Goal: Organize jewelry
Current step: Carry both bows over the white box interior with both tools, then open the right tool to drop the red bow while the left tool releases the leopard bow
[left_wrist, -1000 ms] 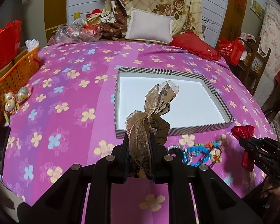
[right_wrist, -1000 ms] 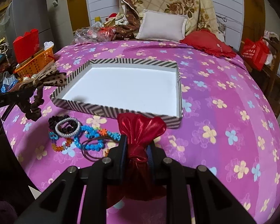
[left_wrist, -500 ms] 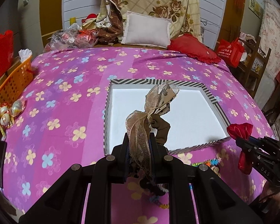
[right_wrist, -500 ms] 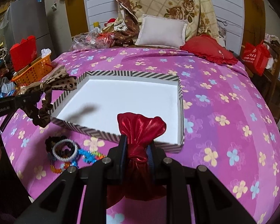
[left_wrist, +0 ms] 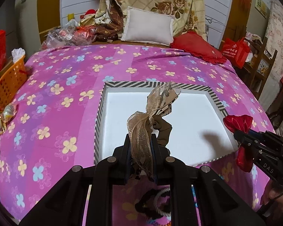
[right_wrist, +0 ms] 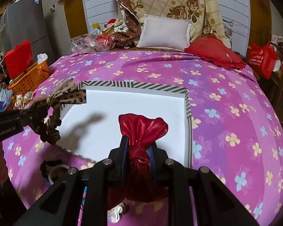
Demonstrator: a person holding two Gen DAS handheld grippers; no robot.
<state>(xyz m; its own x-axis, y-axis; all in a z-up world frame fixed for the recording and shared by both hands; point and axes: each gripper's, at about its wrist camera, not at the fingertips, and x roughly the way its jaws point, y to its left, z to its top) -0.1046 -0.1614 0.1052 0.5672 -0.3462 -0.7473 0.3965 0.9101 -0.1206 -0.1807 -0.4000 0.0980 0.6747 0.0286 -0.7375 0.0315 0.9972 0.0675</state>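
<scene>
My left gripper is shut on a gold-ribbon leopard-print hair bow with a brown scrunchie, held above the near edge of the striped white tray. It also shows in the right wrist view. My right gripper is shut on a red satin hair bow, over the tray's near edge; this bow also shows in the left wrist view. The tray holds nothing. A pile of bracelets and hair ties lies below the grippers on the bedspread.
The pink flowered bedspread surrounds the tray. An orange basket and small ornaments sit at the left edge. A white pillow and red cushion lie at the far end. A red bag stands at the right.
Both grippers have moved forward and up with their bows, from over the jewelry pile to over the tray's near edge. The pile now lies under them.
</scene>
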